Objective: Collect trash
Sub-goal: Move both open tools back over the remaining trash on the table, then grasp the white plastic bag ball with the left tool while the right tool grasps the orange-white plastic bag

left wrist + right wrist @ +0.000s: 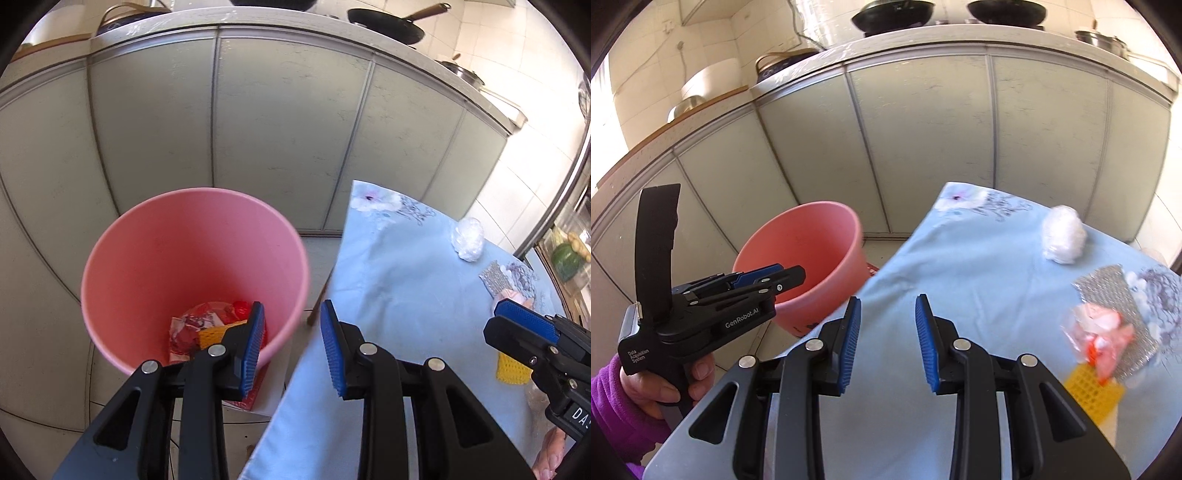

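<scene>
Pink bin (192,273) sits at nine o'clock, crumpled wrappers (201,328) in its bottom, the left gripper (291,347) above its rim with jaws apart and empty. Over the blue tablecloth (960,266), the right gripper (888,343) is also spread and empty; white plastic wad (1063,234) at one o'clock, silver, pink and yellow scraps (1104,332) at three.

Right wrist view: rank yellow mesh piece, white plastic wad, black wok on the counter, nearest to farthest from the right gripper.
From the right gripper:
1. yellow mesh piece, low right on the cloth
2. white plastic wad, farther back on the right
3. black wok, up on the counter
</scene>
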The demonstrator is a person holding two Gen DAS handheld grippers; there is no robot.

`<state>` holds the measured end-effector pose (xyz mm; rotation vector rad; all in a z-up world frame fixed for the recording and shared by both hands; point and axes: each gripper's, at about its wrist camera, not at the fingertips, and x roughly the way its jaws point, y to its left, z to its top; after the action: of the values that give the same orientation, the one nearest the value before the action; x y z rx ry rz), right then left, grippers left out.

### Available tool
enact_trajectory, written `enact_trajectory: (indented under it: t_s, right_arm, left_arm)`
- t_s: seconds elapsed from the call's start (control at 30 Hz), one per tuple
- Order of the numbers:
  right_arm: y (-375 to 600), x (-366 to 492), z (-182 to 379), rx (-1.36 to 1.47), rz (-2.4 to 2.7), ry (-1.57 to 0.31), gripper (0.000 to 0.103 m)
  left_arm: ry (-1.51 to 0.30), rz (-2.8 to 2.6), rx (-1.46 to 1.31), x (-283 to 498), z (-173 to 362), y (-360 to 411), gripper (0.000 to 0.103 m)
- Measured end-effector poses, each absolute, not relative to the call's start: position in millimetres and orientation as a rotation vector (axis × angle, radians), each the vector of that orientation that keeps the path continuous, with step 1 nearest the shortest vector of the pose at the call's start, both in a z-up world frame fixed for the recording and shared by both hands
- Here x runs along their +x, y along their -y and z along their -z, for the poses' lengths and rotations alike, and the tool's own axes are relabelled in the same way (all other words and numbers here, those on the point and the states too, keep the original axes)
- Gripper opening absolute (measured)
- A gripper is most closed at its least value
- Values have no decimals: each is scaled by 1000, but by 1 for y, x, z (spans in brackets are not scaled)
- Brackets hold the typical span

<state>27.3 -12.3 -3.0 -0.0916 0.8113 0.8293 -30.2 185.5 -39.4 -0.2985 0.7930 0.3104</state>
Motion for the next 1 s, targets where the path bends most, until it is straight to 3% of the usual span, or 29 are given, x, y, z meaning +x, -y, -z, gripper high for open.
enact_trajectory:
  t_s: [1.0]
  right_arm:
    - [135,69,5,51,-633,-870,31]
  left_arm:
    - [-826,-104,-152,53,32,-81,31]
